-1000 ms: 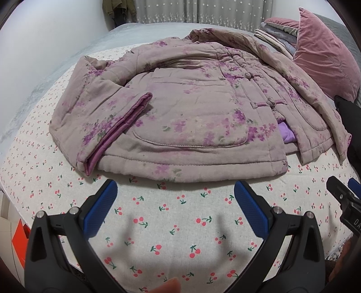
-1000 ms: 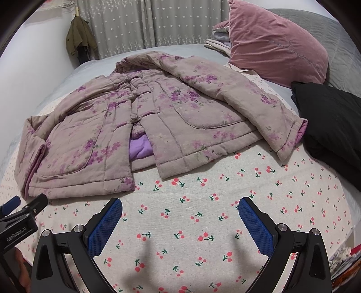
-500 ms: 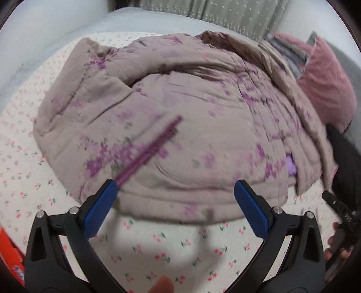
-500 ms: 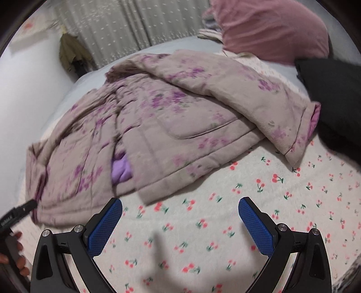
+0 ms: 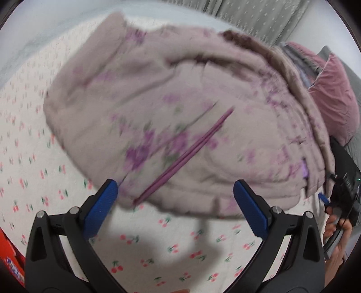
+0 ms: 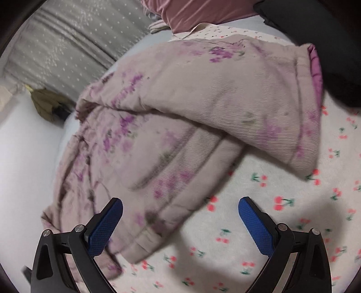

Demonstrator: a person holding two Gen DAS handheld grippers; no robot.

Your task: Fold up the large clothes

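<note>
Bed sheet (image 5: 158,243): cherry print, bearing all.
Quilted floral jacket (image 5: 180,126): spread flat, 12 o'clock of both tools.
Left gripper (image 5: 176,202): fingers spread, empty, at the hem; best pinches both cuff layers.
Right gripper (image 6: 180,220): fingers spread, empty, over the hem corner.

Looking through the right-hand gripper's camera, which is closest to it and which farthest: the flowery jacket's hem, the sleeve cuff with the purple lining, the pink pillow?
From the right gripper:
1. Jacket hem, just ahead of the left finger, on the cherry-print sheet.
2. Sleeve cuff, farther off to the right, its purple lining showing.
3. Pink pillow, at the far top of the bed.
</note>
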